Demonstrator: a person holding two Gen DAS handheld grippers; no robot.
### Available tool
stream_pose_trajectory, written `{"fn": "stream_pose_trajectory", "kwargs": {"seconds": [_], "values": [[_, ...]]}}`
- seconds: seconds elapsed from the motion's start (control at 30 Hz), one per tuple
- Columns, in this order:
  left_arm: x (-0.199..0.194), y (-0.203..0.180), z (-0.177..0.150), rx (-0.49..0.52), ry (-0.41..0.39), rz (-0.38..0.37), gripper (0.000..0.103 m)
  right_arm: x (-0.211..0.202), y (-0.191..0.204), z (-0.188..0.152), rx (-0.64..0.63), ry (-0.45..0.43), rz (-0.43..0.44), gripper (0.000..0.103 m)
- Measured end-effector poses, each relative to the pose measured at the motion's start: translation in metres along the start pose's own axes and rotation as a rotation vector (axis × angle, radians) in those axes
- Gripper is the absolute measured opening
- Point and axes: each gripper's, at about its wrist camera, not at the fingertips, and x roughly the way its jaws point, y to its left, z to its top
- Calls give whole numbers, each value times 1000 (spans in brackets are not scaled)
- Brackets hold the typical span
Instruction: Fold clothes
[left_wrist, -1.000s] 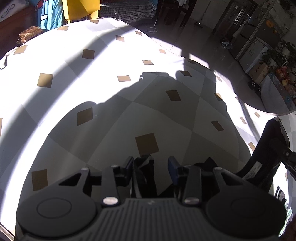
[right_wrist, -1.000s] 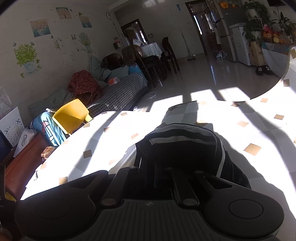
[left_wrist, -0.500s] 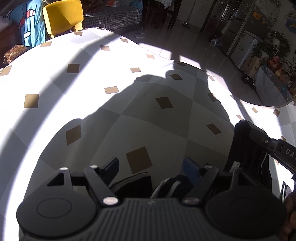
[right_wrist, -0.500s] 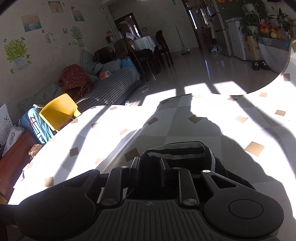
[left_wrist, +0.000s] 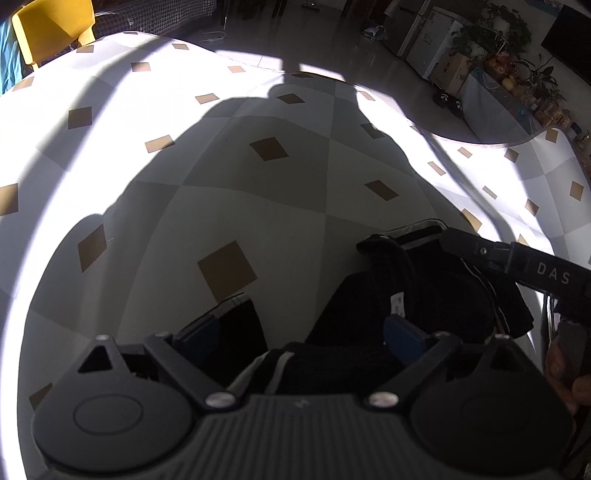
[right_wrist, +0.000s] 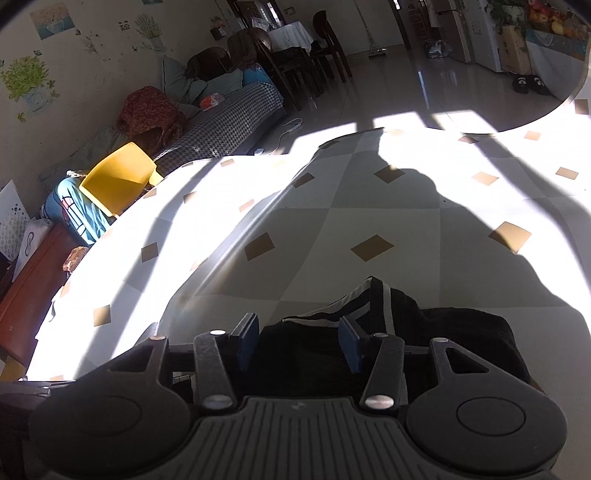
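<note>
Both wrist cameras are looking forward, close over the bench (left_wrist: 236, 177), sharing the dark garment (right_wrist: 461, 332) below.

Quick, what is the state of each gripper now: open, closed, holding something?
Left gripper: open, holding nothing, above the dark garment.
Right gripper: open, jaws either side of the garment, not clamped.

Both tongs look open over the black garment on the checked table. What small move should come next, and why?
Probably lift both tongs clear. The left tongs and right tongs both stand open, so neither grips the bunched black garment on the table. Backing off would show whether the fold needs tidying.
</note>
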Motion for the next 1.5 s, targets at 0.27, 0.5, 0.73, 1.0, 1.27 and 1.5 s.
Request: {"fn": "stream_pose_trajectory", "kwargs": {"seconds": [0.27,0.5,0.73,1.0,1.27,1.5], "values": [[-20,-3,2,38,-35,-85,100,5,7,-21,-127,60,4,55],[-22,-13,-8,137,-10,-77,103,9,1,-23,-120,91,7,55],[-17,-22,-23,273,32,-46,103,6,4,-22,-142,110,16,57],[0,-29,-37,383,87,36,103,16,10,-31,-255,178,-6,60],[16,-21,-35,320,89,105,85,28,15,-38,-283,191,-65,47],[11,-6,-17,186,33,118,52,25,15,-29,-228,133,-73,18]]}}
